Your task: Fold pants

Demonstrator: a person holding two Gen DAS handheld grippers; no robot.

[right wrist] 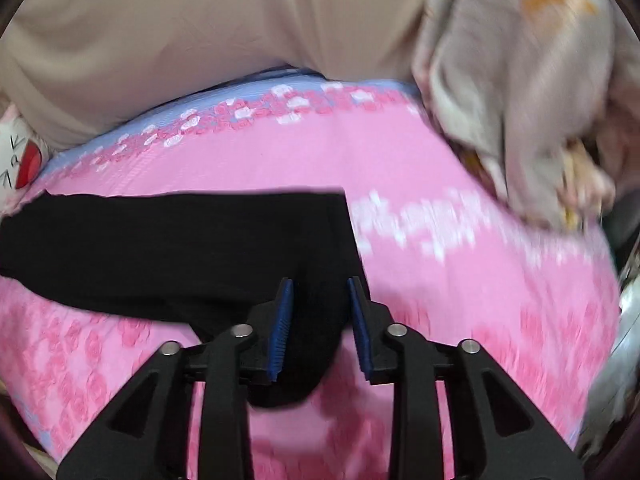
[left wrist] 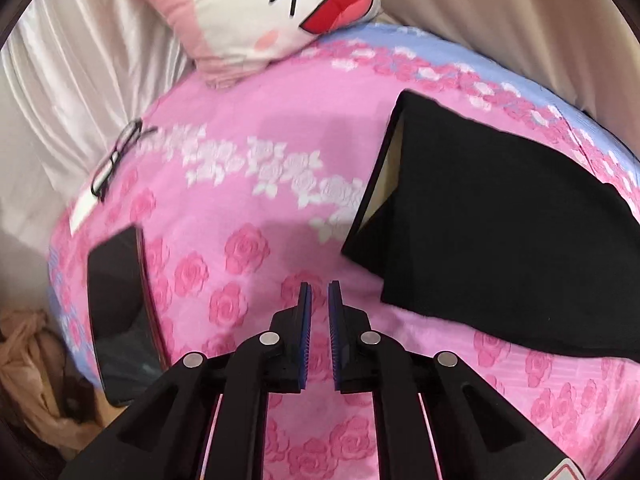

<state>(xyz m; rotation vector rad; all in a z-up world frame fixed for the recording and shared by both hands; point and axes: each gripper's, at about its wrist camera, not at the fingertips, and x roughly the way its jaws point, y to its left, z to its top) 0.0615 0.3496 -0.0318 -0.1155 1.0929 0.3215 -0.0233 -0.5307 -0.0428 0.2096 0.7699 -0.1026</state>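
The black pants [left wrist: 500, 232] lie flat on the pink rose-print bed cover [left wrist: 248, 200], to the right in the left wrist view. My left gripper [left wrist: 319, 292] hovers over bare cover just left of the pants, its jaws nearly closed with a narrow gap and nothing between them. In the right wrist view the pants [right wrist: 180, 248] stretch from the left to the centre. My right gripper [right wrist: 320, 286] is open over the near right corner of the pants, and black cloth lies between and beneath its fingers, not clamped.
A dark tablet [left wrist: 120, 316] and a pair of glasses [left wrist: 116, 156] lie on the cover's left side. A cartoon-face pillow [left wrist: 256, 12] sits at the far end. A grey bundled blanket [right wrist: 520, 92] lies at the right. A beige curtain [right wrist: 200, 32] hangs behind the bed.
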